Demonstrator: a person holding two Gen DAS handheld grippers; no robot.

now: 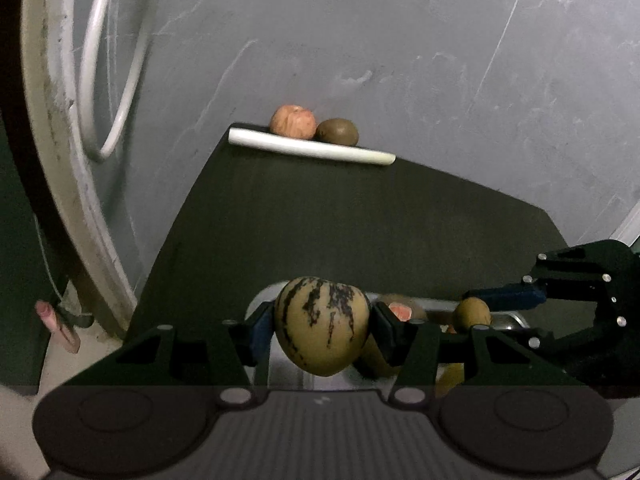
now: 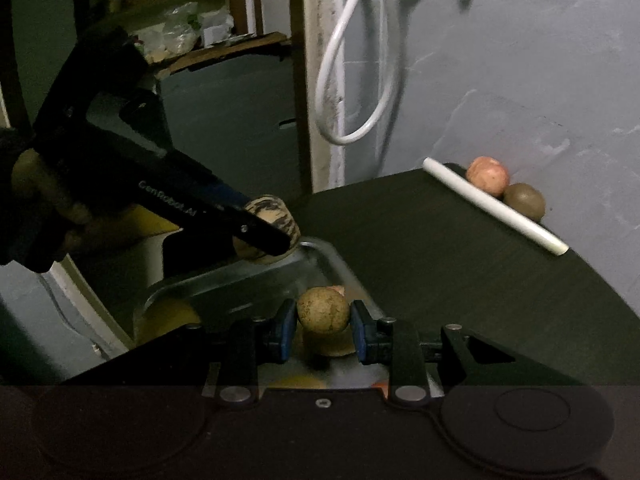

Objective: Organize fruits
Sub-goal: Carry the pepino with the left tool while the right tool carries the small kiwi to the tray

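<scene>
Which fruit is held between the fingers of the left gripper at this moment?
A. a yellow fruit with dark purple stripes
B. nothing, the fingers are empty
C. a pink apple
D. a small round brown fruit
A: in the left wrist view the left gripper is closed on the striped yellow fruit; the small round brown fruit is in the right gripper, and the pink apple lies at the far edge of the dark table.
</scene>
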